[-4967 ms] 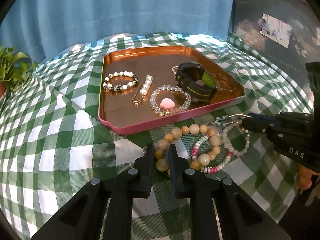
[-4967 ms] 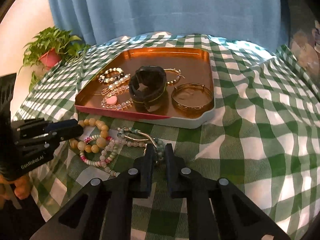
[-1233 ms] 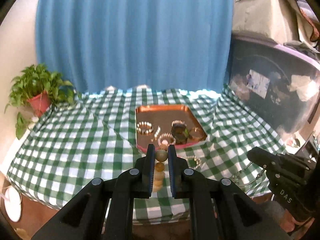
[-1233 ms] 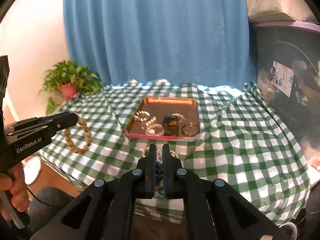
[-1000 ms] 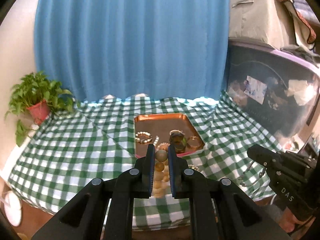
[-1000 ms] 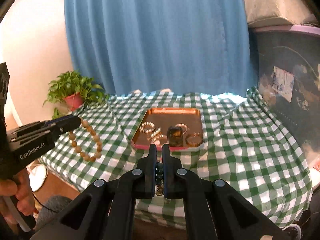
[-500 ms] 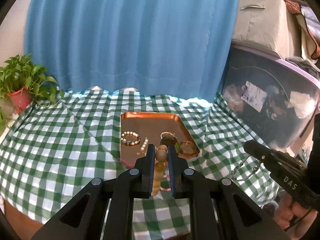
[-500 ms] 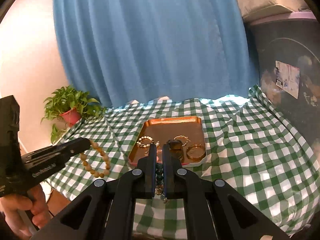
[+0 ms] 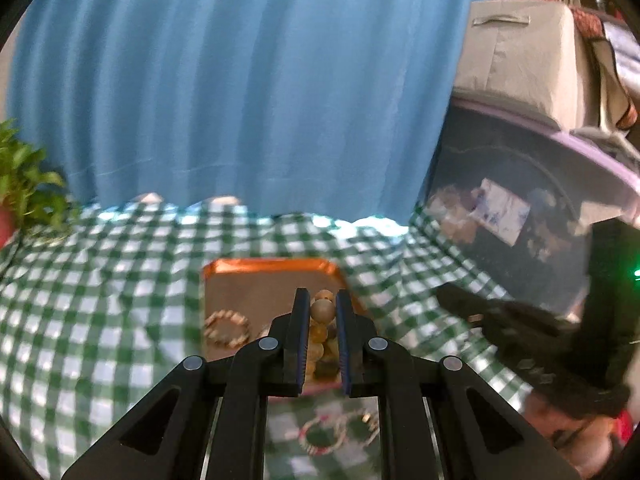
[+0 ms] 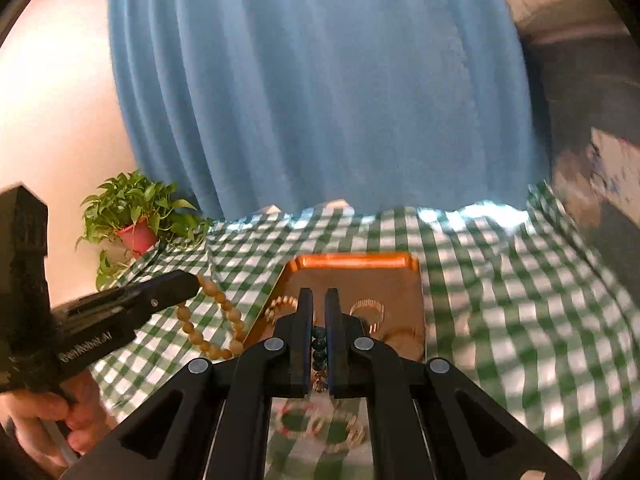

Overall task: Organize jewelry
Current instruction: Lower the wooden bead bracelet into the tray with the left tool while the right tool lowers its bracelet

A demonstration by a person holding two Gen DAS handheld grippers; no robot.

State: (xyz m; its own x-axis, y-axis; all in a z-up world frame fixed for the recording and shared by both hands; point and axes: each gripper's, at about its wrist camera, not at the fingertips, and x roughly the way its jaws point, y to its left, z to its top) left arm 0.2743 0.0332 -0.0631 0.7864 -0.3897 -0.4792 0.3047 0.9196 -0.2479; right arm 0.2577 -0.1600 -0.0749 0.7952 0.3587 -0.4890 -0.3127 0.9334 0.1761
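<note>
My left gripper [image 9: 322,300] is shut on a bracelet of large tan beads [image 9: 323,311], which hangs between the pads in front of the orange tray [image 9: 272,266]. In the right wrist view that same left gripper [image 10: 192,280] reaches in from the left with the tan bracelet [image 10: 218,322] dangling beside the tray [image 10: 352,260]. My right gripper [image 10: 319,300] is shut on a thin string of dark green beads [image 10: 319,346]. It appears blurred at the right in the left wrist view [image 9: 444,294]. A beaded bracelet [image 9: 227,328] and a gold bangle [image 10: 366,311] lie in the tray.
Loose bracelets [image 10: 316,424] lie on the green checked cloth [image 10: 500,300] in front of the tray. A potted plant [image 10: 136,216] stands at the table's left end. A blue curtain [image 9: 240,100] hangs behind. A dark storage bin [image 9: 520,208] stands at the right.
Both grippers have moved forward toward the tray and slightly down, so the tray looks larger and closer. Each still holds its bracelet.
</note>
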